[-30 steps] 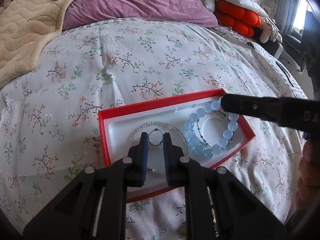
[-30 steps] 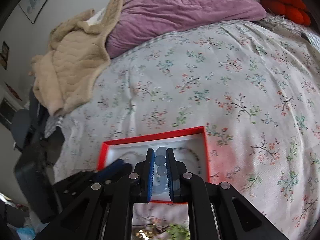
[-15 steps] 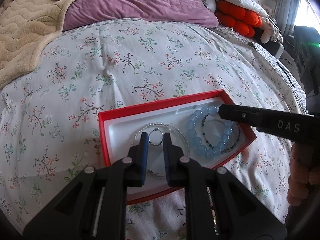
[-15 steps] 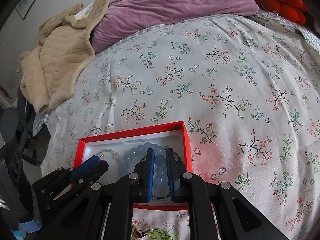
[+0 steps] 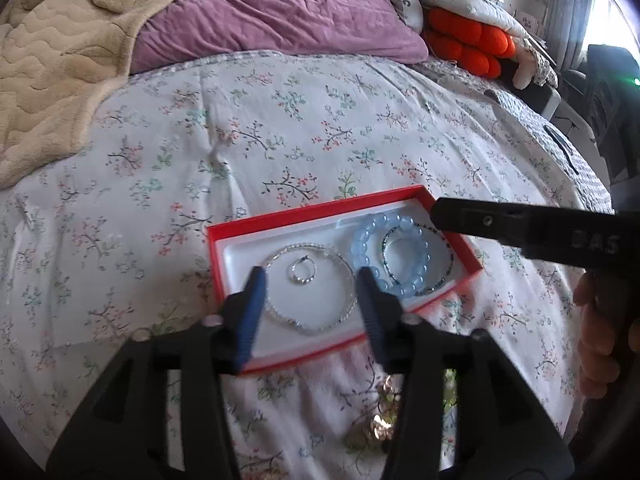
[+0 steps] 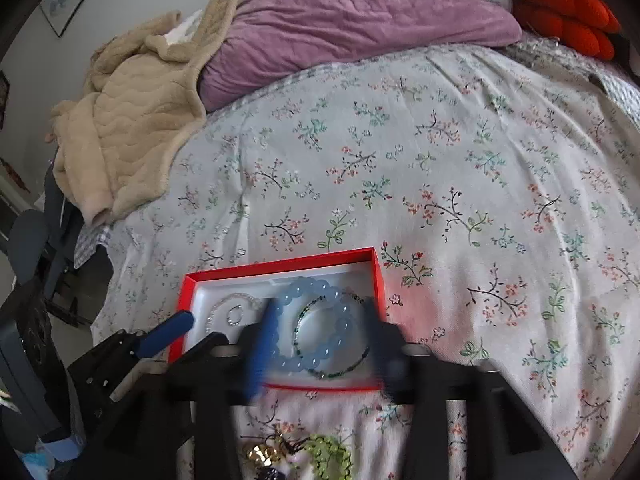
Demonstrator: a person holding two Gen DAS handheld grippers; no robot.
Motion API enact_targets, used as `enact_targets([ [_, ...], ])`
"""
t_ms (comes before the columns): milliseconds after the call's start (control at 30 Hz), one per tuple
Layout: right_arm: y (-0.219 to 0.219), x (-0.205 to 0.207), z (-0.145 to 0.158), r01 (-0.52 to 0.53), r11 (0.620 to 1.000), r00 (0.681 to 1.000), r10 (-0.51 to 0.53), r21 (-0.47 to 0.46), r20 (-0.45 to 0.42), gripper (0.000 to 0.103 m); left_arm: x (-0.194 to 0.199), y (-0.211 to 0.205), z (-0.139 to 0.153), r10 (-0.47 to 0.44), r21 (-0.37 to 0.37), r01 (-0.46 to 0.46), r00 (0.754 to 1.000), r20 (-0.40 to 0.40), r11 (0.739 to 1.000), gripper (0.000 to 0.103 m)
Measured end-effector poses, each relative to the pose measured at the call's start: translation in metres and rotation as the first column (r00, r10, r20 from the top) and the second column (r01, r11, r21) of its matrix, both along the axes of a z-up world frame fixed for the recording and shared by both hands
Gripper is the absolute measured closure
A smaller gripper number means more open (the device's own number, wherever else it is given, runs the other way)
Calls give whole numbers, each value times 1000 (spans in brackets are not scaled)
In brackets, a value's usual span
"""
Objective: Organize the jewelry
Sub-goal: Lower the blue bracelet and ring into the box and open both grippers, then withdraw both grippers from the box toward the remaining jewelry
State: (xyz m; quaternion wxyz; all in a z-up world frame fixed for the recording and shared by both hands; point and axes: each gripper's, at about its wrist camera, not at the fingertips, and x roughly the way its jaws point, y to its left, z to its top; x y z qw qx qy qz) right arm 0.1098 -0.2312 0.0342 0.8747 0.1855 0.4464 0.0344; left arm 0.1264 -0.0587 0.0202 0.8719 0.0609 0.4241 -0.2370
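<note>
A red box with a white lining lies on the flowered bedspread. In it lie a clear bead bracelet, a small silver ring, a pale blue bead bracelet and a thin dark bead bracelet. My left gripper is open and empty over the clear bracelet. My right gripper is open and empty over the blue bracelet. The right gripper's finger crosses the left wrist view.
More jewelry lies on the bedspread in front of the box: a gold piece and a green bead bracelet. A beige blanket, a purple duvet and orange cushions lie at the back.
Both grippers have opened wide. The blue bracelet now lies free in the box, and the right gripper has drawn back toward the near edge.
</note>
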Motion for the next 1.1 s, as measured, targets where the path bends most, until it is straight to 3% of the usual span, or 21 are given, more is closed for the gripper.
enact_targets([
  [267,5,-23,19,-12,999,1000,13,-43,19,34,-20,26,11,53,4,-53,998,-16,999,20],
  [500,18,-46,22,-41,995,999,39,-86,-24,27,-36,47,1,115,59,-109,986,-117,992,18],
  [667,24,-62,13,-48,994,995,39,-99,-93,25,-48,62,-14,165,102,-145,962,-220,984,18],
  [800,30,-72,2,-64,991,987,46,-117,-153,25,-56,74,-24,186,88,-167,935,-301,982,18],
  [1100,34,-88,-22,-74,996,964,58,-53,-258,25,-71,87,-31,166,19,-171,914,-371,985,20],
])
